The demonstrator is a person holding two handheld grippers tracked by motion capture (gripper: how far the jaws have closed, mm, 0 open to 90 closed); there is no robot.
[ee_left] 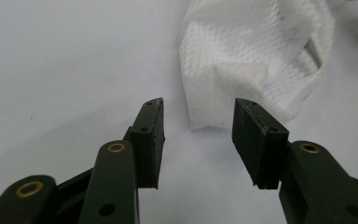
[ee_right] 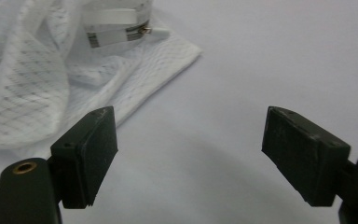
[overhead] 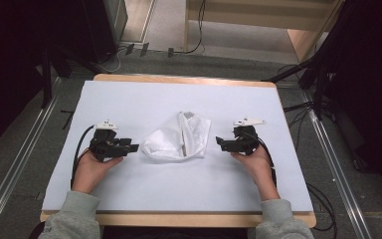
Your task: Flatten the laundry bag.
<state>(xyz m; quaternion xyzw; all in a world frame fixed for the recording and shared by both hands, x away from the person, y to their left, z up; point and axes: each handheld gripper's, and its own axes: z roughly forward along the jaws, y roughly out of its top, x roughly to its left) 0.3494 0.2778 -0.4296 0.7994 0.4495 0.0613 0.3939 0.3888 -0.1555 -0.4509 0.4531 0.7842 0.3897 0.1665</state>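
A white mesh bag lies crumpled near the middle of the white-covered surface, between the two hand-held grippers. From the high view, the left hand-held gripper sits just beside the bag's left edge and the right hand-held gripper just off its right edge, each held low over the surface and pointing inward at the bag. That view gives the layout but not the jaws' spacing. The left gripper view fills that in: the left hand-held gripper has its jaws parted with nothing between the pads, and a folded corner of the mesh bag lies just ahead of the tips, not touching them. The right gripper view shows the right hand-held gripper with jaws spread wide and bare surface between them, the mesh bag off to its left. It also brings out a zip pull and white band at the bag's opening.
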